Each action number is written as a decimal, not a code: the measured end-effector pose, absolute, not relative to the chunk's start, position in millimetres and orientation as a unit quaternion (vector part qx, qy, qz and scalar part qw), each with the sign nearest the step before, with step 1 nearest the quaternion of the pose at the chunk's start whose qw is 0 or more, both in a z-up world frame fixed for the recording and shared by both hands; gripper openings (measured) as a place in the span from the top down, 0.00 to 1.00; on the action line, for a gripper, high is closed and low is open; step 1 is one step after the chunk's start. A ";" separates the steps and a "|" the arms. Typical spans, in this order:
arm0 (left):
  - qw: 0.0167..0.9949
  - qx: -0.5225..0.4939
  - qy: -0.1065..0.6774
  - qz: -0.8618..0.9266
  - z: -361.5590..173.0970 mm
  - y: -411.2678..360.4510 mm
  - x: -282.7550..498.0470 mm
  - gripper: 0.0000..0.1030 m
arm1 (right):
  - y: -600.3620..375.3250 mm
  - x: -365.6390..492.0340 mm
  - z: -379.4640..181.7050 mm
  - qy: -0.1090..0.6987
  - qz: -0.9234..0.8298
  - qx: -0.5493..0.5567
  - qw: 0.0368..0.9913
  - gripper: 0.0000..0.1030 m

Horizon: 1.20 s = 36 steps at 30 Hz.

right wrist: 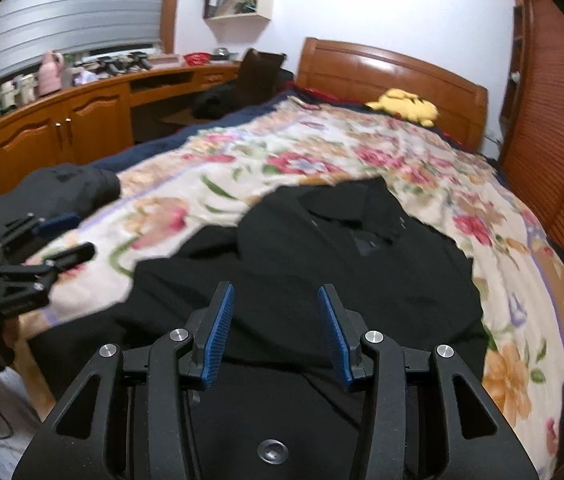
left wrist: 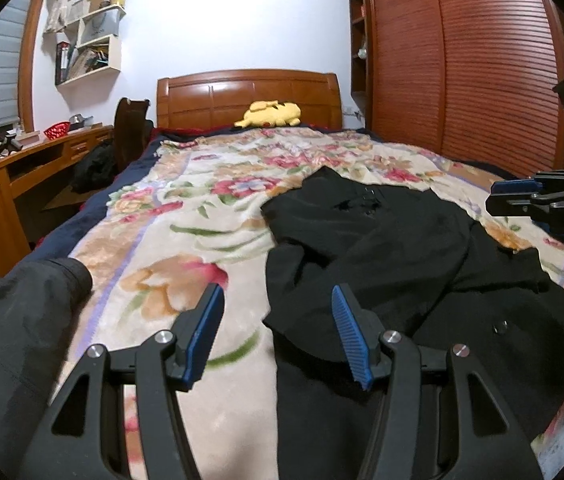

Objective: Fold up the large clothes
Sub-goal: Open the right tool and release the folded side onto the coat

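A large black garment [left wrist: 402,248] lies spread and rumpled on the floral blanket [left wrist: 186,216] of the bed, collar toward the headboard. It also shows in the right wrist view [right wrist: 322,264]. My left gripper [left wrist: 278,300] is open and empty, hovering above the garment's left edge. My right gripper [right wrist: 276,300] is open and empty, above the garment's near middle. The right gripper also shows at the right edge of the left wrist view [left wrist: 522,196]. The left gripper shows at the left of the right wrist view [right wrist: 62,240].
A second dark garment [left wrist: 14,320] lies at the bed's near left corner. A yellow plush toy [left wrist: 270,114] sits by the wooden headboard [left wrist: 250,96]. A wooden desk [right wrist: 82,116] runs along the left; a slatted wardrobe [left wrist: 462,72] stands on the right.
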<state>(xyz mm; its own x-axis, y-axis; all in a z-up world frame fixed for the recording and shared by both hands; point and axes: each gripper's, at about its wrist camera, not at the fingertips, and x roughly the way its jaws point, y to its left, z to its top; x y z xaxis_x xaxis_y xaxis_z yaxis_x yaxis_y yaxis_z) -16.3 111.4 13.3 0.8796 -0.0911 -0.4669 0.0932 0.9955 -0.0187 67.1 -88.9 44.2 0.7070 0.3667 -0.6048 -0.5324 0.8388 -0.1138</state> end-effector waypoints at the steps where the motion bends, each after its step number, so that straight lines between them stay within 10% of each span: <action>1: 0.968 0.002 0.245 -0.050 11.5 110.0 -17.2 0.46 | -97.6 67.9 39.9 0.297 0.240 -0.136 0.914 0.57; 36: 0.937 -0.003 0.344 -0.059 -41.9 102.2 -102.6 0.46 | -296.1 -12.5 -47.9 0.400 0.113 -0.088 0.905 0.57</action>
<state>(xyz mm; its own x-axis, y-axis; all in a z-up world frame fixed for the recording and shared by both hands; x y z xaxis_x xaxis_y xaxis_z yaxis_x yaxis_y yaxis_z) -102.6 102.2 -41.9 0.7565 -0.1120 -0.6444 0.1076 0.9931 -0.0464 -12.5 -296.1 -47.9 0.6538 0.1344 -0.7447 -0.2760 0.9587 -0.0692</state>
